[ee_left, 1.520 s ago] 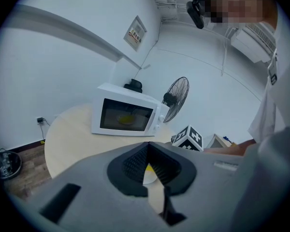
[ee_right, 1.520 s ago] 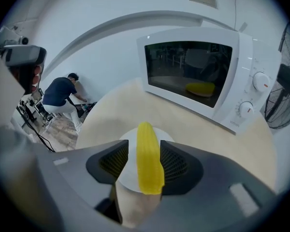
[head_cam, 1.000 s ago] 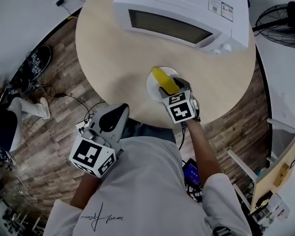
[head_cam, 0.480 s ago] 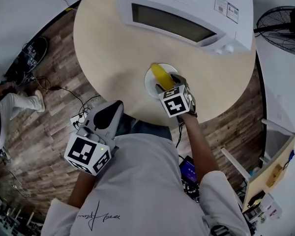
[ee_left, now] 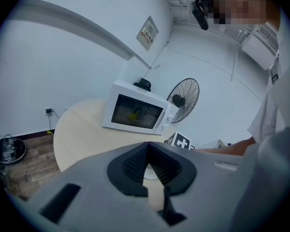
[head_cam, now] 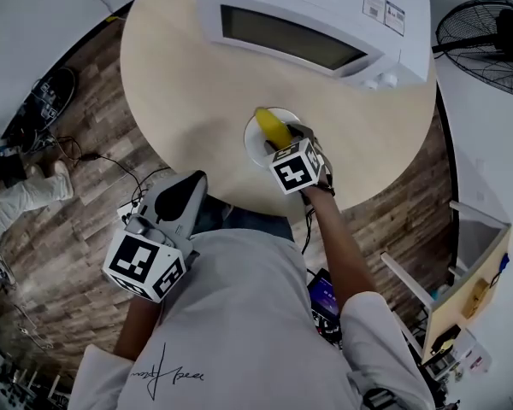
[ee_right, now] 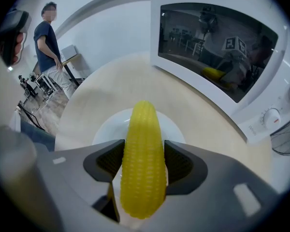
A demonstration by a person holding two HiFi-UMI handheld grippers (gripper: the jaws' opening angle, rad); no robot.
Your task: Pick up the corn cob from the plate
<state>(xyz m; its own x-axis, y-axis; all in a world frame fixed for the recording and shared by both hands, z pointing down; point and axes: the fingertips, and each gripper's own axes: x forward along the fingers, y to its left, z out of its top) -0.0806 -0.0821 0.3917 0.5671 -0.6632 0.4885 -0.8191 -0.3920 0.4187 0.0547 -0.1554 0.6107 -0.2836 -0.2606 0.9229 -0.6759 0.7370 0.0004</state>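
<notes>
A yellow corn cob [head_cam: 270,127] [ee_right: 142,163] lies on a small white plate [head_cam: 254,146] [ee_right: 104,127] near the front edge of the round table [head_cam: 179,101]. My right gripper [head_cam: 284,140] [ee_right: 144,162] points steeply down over the cob's near half. Its jaws are closing on the cob, and in the right gripper view both dark pads sit against the cob's sides. The cob still rests on the plate. My left gripper [head_cam: 186,188] [ee_left: 147,148] hangs off the table's front edge by the person's body, its pads together with nothing between them.
A white microwave [head_cam: 308,32] [ee_left: 135,112] [ee_right: 217,57] with its door closed stands at the back of the table. A floor fan [head_cam: 487,32] [ee_left: 183,98] is to the right. Cables [head_cam: 85,156] lie on the wooden floor at left. Another person [ee_right: 50,47] stands far off.
My right gripper has sunk a little over the cob, which now shows less beyond the jaws. The left gripper has stayed where it was.
</notes>
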